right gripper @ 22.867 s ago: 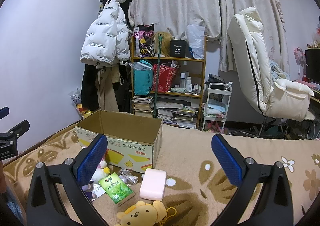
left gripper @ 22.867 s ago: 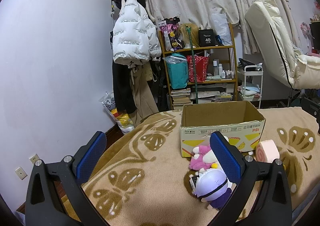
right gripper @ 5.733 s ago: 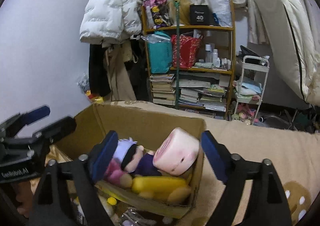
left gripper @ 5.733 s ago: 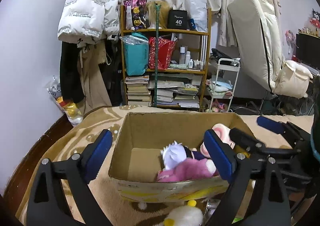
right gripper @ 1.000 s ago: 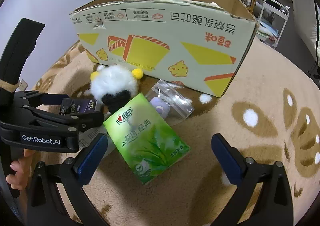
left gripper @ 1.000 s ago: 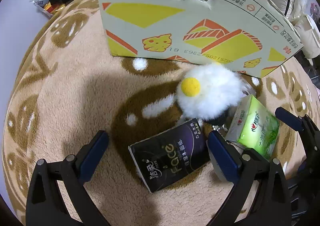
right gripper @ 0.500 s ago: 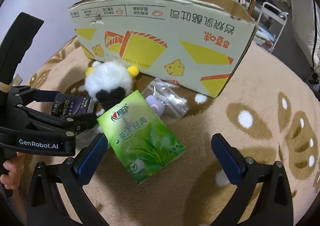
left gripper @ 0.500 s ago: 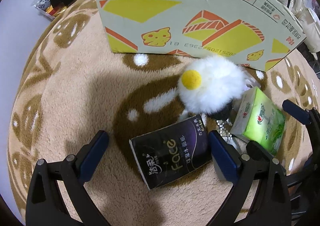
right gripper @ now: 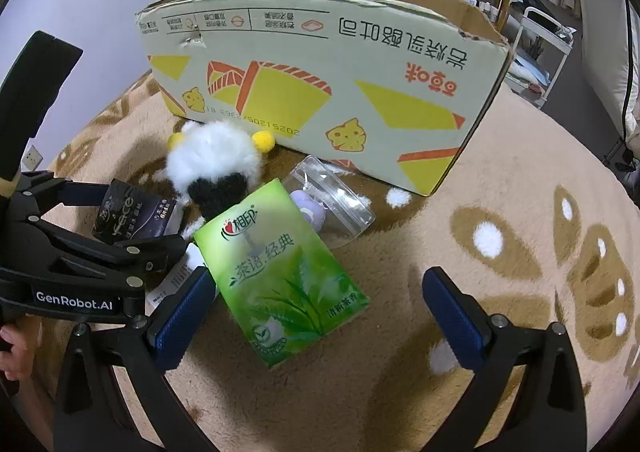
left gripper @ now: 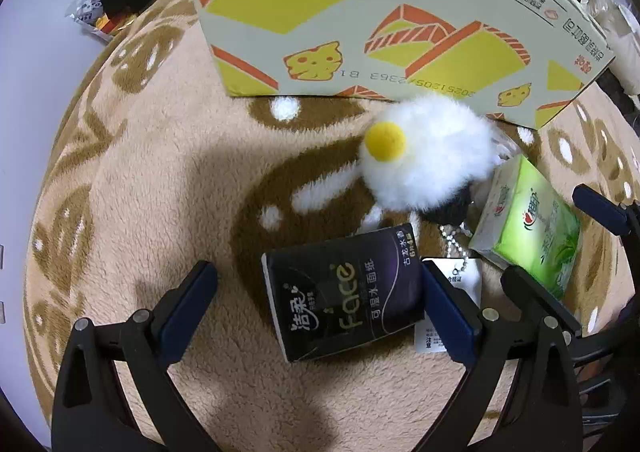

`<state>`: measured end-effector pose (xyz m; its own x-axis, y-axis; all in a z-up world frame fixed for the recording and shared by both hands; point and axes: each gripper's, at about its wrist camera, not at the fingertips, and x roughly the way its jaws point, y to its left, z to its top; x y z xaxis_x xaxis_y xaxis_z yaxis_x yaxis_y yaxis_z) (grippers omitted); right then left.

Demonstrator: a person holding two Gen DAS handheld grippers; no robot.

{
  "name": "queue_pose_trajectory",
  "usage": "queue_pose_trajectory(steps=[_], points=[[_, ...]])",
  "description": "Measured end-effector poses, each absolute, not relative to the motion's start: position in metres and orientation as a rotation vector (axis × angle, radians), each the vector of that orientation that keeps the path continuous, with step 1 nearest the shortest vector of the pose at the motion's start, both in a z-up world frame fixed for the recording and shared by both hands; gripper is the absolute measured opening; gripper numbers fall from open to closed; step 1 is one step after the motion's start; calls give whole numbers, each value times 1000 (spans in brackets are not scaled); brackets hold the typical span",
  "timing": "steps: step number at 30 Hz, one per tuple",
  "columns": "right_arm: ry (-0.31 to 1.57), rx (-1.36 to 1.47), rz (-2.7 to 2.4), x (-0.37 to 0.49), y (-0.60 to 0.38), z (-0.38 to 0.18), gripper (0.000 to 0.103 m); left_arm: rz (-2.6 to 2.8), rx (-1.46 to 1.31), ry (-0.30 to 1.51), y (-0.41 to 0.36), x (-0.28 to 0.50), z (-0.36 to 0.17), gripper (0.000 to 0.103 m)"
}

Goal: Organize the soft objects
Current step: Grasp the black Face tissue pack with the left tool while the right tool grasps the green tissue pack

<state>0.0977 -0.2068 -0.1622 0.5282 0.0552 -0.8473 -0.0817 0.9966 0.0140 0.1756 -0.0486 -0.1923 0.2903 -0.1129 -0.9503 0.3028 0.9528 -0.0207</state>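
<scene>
Both grippers have dropped closer, jaws apart: left gripper straddles the black tissue pack, right gripper the green tissue pack, on the blanket before the box; grabbing looks next.

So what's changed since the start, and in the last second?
Since the start, the plush toys and pink roll have gone from the blanket into the cardboard box. In the last second, the left gripper closed in around the black tissue pack, the right gripper around the green tissue pack. Both are open; neither pack nor the white fluffy toy moved.
</scene>
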Motion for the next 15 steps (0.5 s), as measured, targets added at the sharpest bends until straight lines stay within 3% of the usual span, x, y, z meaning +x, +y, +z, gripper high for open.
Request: queue_pose_trajectory(steps=[5, 7, 11, 13, 15], points=[[1003, -37, 93, 98, -205, -163, 102, -266, 156, 1246, -45, 174, -189, 88], [1000, -45, 100, 97, -203, -163, 91, -250, 156, 1243, -41, 174, -188, 82], [995, -66, 113, 96, -198, -162, 82, -230, 160, 1232, -35, 173, -184, 64], [999, -64, 120, 96, -198, -162, 68, -235, 142, 1230, -31, 173, -181, 64], [999, -56, 128, 95, -198, -161, 63, -234, 142, 1222, -29, 170, -179, 63]])
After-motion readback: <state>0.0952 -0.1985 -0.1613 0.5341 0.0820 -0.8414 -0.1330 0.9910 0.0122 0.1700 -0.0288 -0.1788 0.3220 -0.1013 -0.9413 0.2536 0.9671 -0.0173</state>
